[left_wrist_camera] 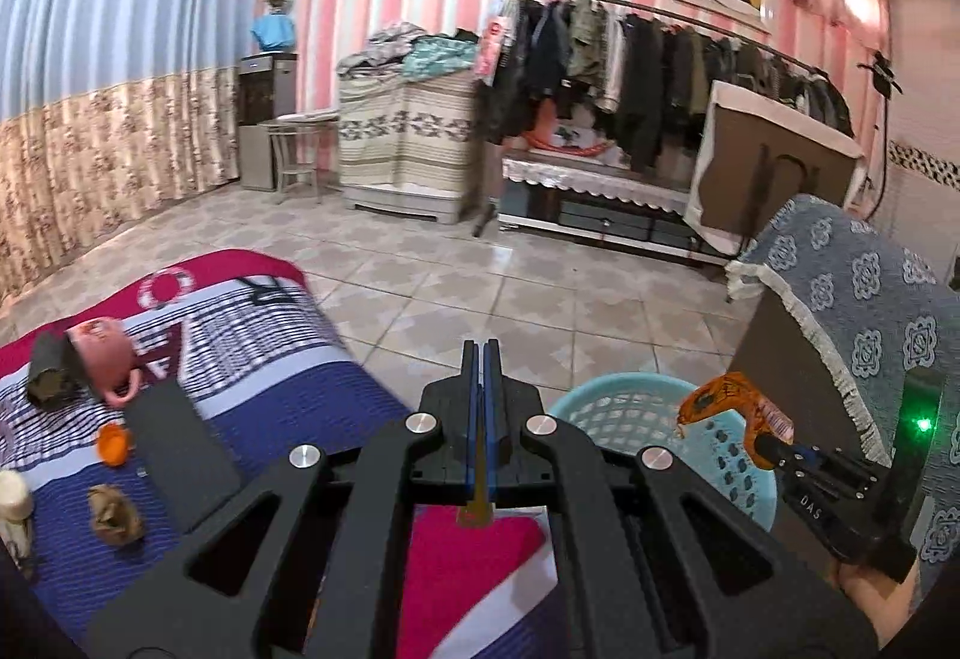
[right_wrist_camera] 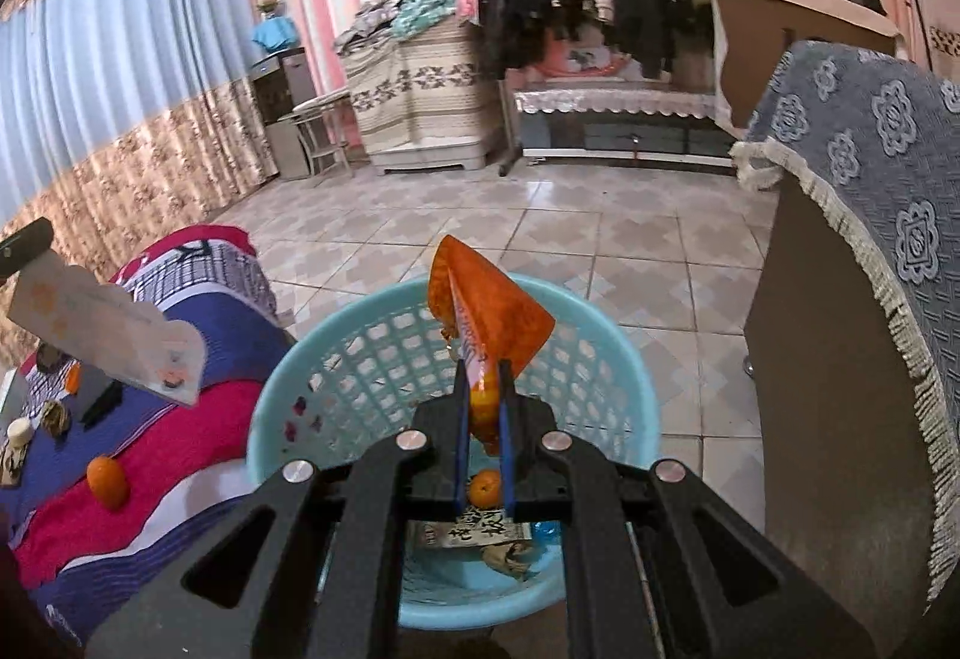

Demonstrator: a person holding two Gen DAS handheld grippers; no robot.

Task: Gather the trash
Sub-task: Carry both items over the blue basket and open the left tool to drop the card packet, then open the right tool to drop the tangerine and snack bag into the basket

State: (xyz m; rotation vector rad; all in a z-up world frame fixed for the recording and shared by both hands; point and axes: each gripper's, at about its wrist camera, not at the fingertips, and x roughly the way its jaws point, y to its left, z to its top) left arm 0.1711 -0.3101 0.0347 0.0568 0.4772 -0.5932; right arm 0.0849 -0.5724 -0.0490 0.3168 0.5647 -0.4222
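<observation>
Right claw (right_wrist_camera: pixel 480 389) is gripping an orange wrapper (right_wrist_camera: pixel 486 317) over the basket (right_wrist_camera: pixel 606 359). Letting go only once it is hanging inside the rim looks wise. Left claw (left_wrist_camera: pixel 483 359) is pinching a white packet (right_wrist_camera: pixel 108 329).

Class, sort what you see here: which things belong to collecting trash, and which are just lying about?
Job in hand:
- orange crinkled plastic wrapper, in the right gripper
- pale flat paper packet, in the left gripper
- light blue perforated plastic basket
- crumpled brown paper wad

Lying about:
- pink ceramic mug
- rail of dark clothes
</observation>
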